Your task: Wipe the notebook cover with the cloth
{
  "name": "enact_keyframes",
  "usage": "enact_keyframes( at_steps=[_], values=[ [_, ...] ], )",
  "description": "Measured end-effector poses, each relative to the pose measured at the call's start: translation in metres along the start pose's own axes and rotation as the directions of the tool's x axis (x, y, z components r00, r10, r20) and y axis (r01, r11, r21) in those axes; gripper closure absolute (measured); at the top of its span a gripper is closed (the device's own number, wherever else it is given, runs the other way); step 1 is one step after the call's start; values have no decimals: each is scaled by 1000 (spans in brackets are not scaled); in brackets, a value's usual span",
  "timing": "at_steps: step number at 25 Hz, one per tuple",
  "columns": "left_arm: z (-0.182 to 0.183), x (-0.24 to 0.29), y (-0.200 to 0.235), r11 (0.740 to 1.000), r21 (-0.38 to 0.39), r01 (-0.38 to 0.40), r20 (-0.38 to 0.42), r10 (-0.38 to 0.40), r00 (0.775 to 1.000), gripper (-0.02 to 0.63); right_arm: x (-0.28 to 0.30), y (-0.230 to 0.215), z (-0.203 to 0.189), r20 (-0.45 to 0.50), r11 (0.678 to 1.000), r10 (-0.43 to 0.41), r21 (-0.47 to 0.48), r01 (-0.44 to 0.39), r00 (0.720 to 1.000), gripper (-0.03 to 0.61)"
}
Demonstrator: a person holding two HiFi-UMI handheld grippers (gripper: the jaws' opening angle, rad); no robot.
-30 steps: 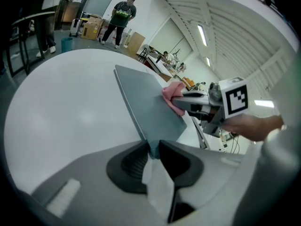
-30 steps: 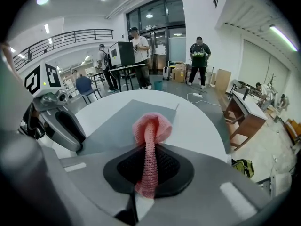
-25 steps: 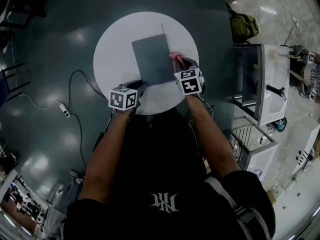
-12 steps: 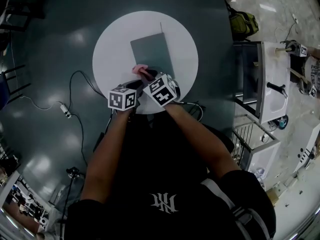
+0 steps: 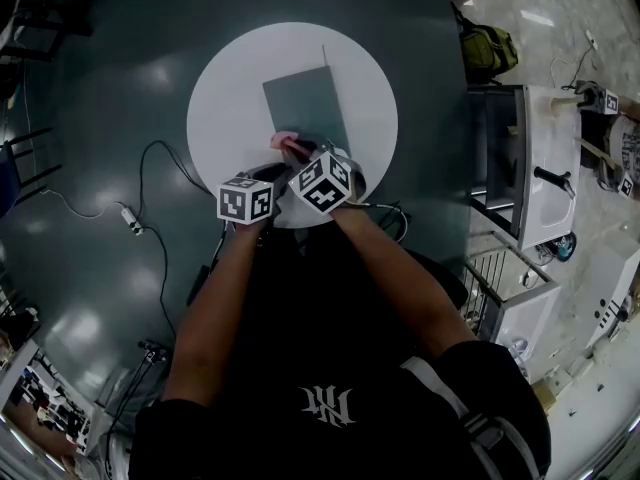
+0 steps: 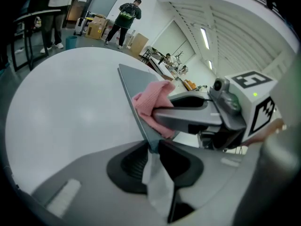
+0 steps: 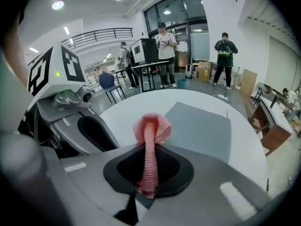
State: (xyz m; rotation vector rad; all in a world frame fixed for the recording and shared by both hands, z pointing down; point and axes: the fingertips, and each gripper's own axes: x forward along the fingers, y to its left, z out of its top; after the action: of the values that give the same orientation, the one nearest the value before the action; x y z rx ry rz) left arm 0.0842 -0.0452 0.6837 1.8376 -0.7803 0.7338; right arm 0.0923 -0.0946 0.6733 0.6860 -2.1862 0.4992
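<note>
Two grippers engaged; wiping judged roughly midway.
Notebook (image 5: 305,108) on worktop (image 5: 225,88) is clamped at near-left corner by left gripper (image 6: 153,149), jaws just tightened; cloth (image 5: 285,141), gripped by right gripper (image 7: 149,173), is held there; far cover seemingly remains.

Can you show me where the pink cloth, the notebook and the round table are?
pink cloth (image 7: 151,126), right gripper view, its bunched top.
notebook (image 5: 305,108), head view, middle of its grey cover.
round table (image 5: 225,108), head view, bare white top left of the notebook.
</note>
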Motion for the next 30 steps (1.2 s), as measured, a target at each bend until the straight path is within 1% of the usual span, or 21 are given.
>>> enact_keyframes(
  at_steps=[5, 8, 13, 15, 17, 18, 19, 20, 21, 22, 24, 26, 28, 30],
  values=[
    [-4, 0, 0, 1000, 11, 2, -7, -2, 1000, 541, -19, -33, -21, -6, 995, -78, 55, 78, 997, 549],
    [-5, -2, 0, 1000, 16, 2, -7, -2, 1000, 543, -33, -54, -36, -16, 987, -126, 99, 127, 992, 549],
    [-4, -2, 1, 1000, 28, 8, -14, -7, 1000, 545, -49, -78, -51, -23, 971, -184, 153, 185, 983, 549],
    [-4, -1, 0, 1000, 28, 8, -15, -8, 1000, 545, -55, -91, -60, -45, 955, -227, 185, 232, 973, 549],
    [-5, -1, -1, 1000, 28, 8, -16, -8, 1000, 545, -64, -110, -80, -97, 923, -283, 245, 298, 954, 549],
    [-6, 0, -1, 1000, 28, 9, -16, -9, 1000, 545, -70, -118, -88, -110, 904, -305, 280, 324, 946, 549],
    [-6, 0, -1, 1000, 29, 11, -16, -11, 1000, 545, -77, -124, -91, -101, 888, -322, 312, 338, 941, 549],
    [-5, 0, 0, 999, 31, 13, -15, -13, 1000, 545, -82, -127, -87, -72, 881, -331, 335, 336, 941, 549],
    [-4, -1, 1, 999, 33, 14, -15, -14, 1000, 545, -85, -124, -78, -32, 883, -327, 346, 317, 945, 549],
    [-4, -2, 2, 999, 35, 14, -14, -13, 1000, 546, -85, -116, -66, 8, 893, -306, 348, 285, 952, 549],
    [-4, -2, 2, 999, 34, 14, -14, -13, 1000, 548, -77, -88, -45, 65, 921, -229, 338, 194, 971, 549],
    [-5, -2, 0, 999, 29, 17, -14, -16, 1000, 548, -63, -54, -27, 97, 942, -135, 321, 98, 986, 549],
    [-4, -2, 0, 999, 26, 19, -15, -19, 1000, 548, -46, -23, -12, 109, 956, -60, 291, 26, 992, 549],
    [-3, -3, 1, 1000, 23, 18, -16, -17, 1000, 548, -30, -1, -4, 98, 968, -3, 249, -22, 995, 549]
  ],
)
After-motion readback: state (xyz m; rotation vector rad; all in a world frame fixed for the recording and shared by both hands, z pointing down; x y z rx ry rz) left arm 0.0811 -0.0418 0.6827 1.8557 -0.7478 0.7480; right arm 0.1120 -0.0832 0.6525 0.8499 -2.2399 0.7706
